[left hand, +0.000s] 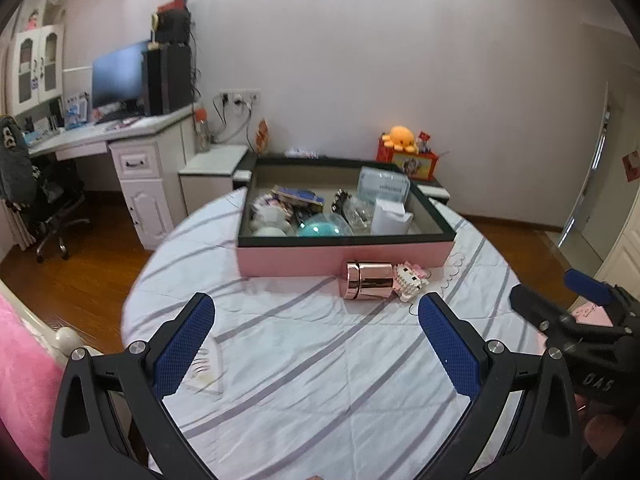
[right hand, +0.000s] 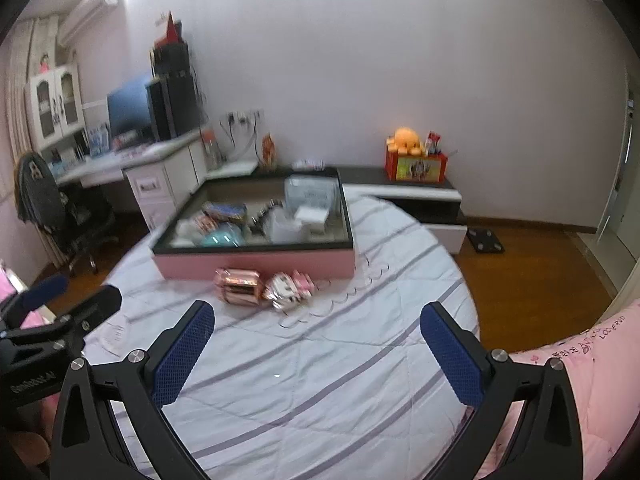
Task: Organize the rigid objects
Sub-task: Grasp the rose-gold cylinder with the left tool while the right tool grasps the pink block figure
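A rose-gold metal canister [left hand: 366, 280] lies on its side on the striped bedsheet, just in front of the pink storage box [left hand: 344, 258]. A pink and white block toy [left hand: 412, 280] lies beside it on the right. Both also show in the right wrist view, the canister [right hand: 238, 286] and the toy [right hand: 290, 288]. The box [right hand: 256, 264] holds several items. My left gripper [left hand: 316, 332] is open and empty, short of the canister. My right gripper [right hand: 316, 336] is open and empty, short of the toy.
The round bed [left hand: 320, 360] drops to wooden floor [left hand: 80, 280] on the left. A desk with a monitor [left hand: 120, 76] and an office chair [left hand: 40, 192] stand far left. A low cabinet with an orange plush [right hand: 406, 140] stands behind. A pink quilt [right hand: 580, 360] lies at right.
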Demonstrator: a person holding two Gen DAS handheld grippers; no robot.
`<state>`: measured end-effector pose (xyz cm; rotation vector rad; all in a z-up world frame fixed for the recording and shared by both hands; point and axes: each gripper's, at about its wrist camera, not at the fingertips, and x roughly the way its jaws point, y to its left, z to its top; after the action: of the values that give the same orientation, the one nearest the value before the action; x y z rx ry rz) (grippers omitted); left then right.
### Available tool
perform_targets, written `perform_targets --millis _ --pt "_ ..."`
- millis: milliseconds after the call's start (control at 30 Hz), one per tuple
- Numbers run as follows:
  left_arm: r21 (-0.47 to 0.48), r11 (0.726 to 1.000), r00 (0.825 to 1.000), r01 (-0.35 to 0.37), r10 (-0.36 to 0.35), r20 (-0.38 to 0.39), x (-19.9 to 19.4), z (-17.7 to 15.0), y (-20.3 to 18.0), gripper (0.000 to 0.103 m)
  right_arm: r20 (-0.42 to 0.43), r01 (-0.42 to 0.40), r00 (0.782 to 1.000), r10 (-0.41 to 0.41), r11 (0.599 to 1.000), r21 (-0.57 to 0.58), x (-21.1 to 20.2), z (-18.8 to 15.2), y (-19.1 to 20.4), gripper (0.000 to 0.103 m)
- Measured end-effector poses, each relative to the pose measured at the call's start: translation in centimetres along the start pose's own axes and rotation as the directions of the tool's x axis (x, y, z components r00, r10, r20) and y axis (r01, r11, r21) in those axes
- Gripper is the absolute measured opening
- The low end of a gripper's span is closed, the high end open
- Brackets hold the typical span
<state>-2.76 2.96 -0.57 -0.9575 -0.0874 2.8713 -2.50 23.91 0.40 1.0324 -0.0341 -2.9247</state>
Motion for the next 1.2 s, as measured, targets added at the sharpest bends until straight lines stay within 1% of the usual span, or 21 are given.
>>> perform_targets --millis 67,133,300,367,467,567,667,800,833,867,933,967,1100,1200 --pt "0.005 1.000 0.999 0.009 -0.008 -0.046 2.5 -0.2 -0.5 0.103 -0.035 0.002 0.999 -0.002 1.000 -0.007 1.9 -0.1 -0.4 0.103" --pt "0.008 1.000 0.997 0.014 -0.014 -0.077 4.5 -0.3 -1.0 0.103 -0.063 0.011 0.998 -0.012 1.000 -0.009 3.6 -0.1 -1.1 0.103" --pt "0.026 0.999 0.990 0.023 -0.019 -0.141 9.0 -0.4 -2.5 0.103 -0.112 0.019 0.994 -0.019 1.000 -0.002 6.7 -0.2 -2.7 0.103" --pt "0.031 0.999 0.987 0.015 -0.010 -0.158 10.5 -0.2 -2.9 0.103 -0.129 0.017 0.991 -0.018 1.000 -0.009 7.7 -0.3 -2.9 0.103" --pt "0.032 0.999 0.983 0.011 -0.005 -0.184 12.4 0.0 -3.2 0.103 -0.145 0.011 0.989 -0.013 1.000 -0.016 9.0 -0.5 -3.0 0.103" --pt "0.041 0.999 0.982 0.006 0.002 -0.188 13.5 0.3 -3.5 0.103 -0.157 -0.003 0.988 0.002 1.000 -0.005 9.9 -0.4 -3.1 0.103" --pt "0.030 1.000 0.980 0.002 0.004 -0.201 14.7 0.5 -3.4 0.103 -0.163 -0.017 0.986 0.016 1.000 -0.006 10.7 -0.2 -3.0 0.103" --pt "-0.019 0.999 0.977 0.028 -0.031 -0.211 15.6 0.5 -2.7 0.103 -0.165 -0.042 0.986 0.040 0.999 -0.009 11.5 0.3 -2.8 0.103" --pt "-0.012 1.000 0.976 0.009 -0.011 -0.218 15.8 0.3 -2.6 0.100 -0.166 -0.040 0.985 0.037 0.999 -0.015 11.7 0.4 -2.7 0.103" --pt "-0.001 1.000 0.974 -0.010 0.010 -0.227 16.1 0.2 -2.6 0.092 -0.169 -0.041 0.985 0.036 0.999 -0.024 12.0 0.4 -2.6 0.103" --pt "-0.024 1.000 0.964 -0.009 0.002 -0.265 17.0 -0.1 -2.0 0.080 -0.180 -0.060 0.982 0.052 0.997 -0.039 12.5 0.5 -2.2 0.103" --pt "-0.032 0.999 0.964 -0.014 0.005 -0.267 17.2 -0.2 -1.6 0.078 -0.182 -0.063 0.982 0.054 0.997 -0.044 12.6 0.5 -2.1 0.103" --pt "-0.036 0.999 0.967 -0.002 -0.007 -0.254 17.2 0.0 -1.3 0.076 -0.197 -0.087 0.978 0.073 0.994 -0.065 13.5 0.6 -1.4 0.103" --pt "-0.039 0.999 0.969 0.011 -0.020 -0.248 17.0 0.0 -1.1 0.063 -0.211 -0.104 0.974 0.082 0.990 -0.092 14.3 0.8 -0.7 0.103"
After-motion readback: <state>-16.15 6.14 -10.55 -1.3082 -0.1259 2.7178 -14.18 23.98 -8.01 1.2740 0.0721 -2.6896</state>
